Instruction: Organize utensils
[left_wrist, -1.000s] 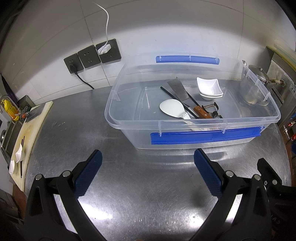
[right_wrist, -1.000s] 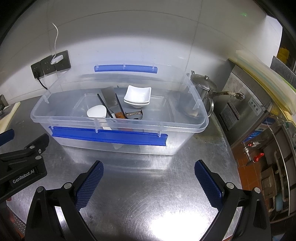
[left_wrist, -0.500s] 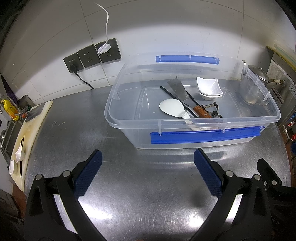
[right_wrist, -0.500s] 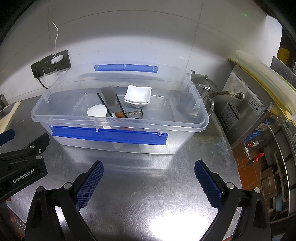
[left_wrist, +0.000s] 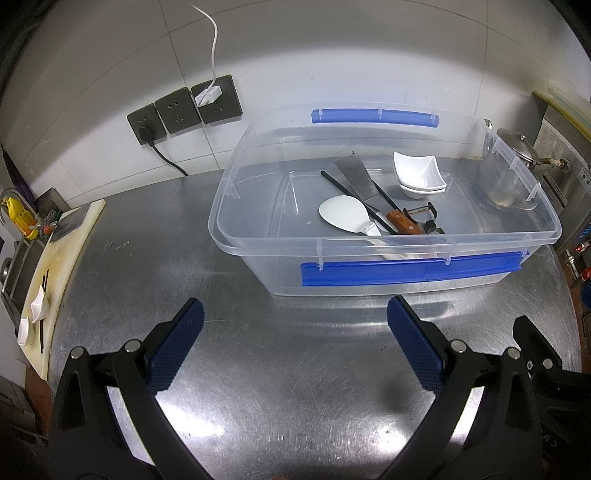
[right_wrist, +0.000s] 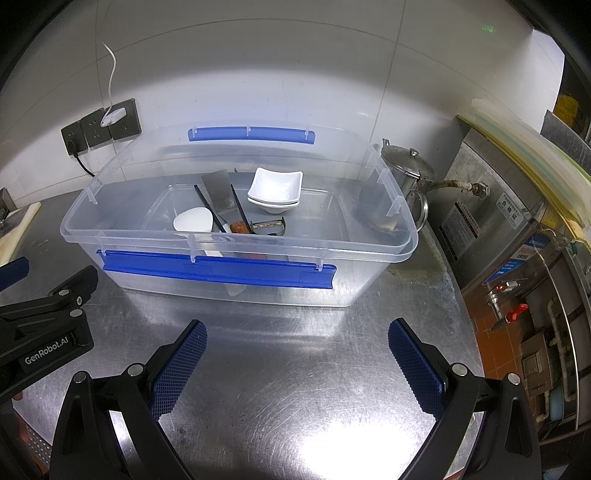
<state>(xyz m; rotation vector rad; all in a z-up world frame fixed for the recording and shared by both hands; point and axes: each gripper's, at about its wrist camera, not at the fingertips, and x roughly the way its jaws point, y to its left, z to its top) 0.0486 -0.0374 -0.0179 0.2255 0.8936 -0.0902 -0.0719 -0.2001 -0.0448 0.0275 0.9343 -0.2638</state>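
Nothing much has shifted since the earlier frames: the left hand-held gripper (left_wrist: 295, 334) and right hand-held gripper (right_wrist: 297, 349) hover over the steel counter (left_wrist: 258, 369) in front of the clear plastic bin with blue latches (left_wrist: 413, 271), both spread wide and empty. Inside the bin lie one white rice paddle (left_wrist: 345, 214), one wood-handled metal spatula (left_wrist: 360, 179), two black chopsticks (left_wrist: 347, 190), one peeler (left_wrist: 424, 218) and two stacked white square dishes (left_wrist: 419, 173). Reaching over the bin's near wall risks a finger catching the rim and dragging the bin; the overlapping utensils could also lift together.
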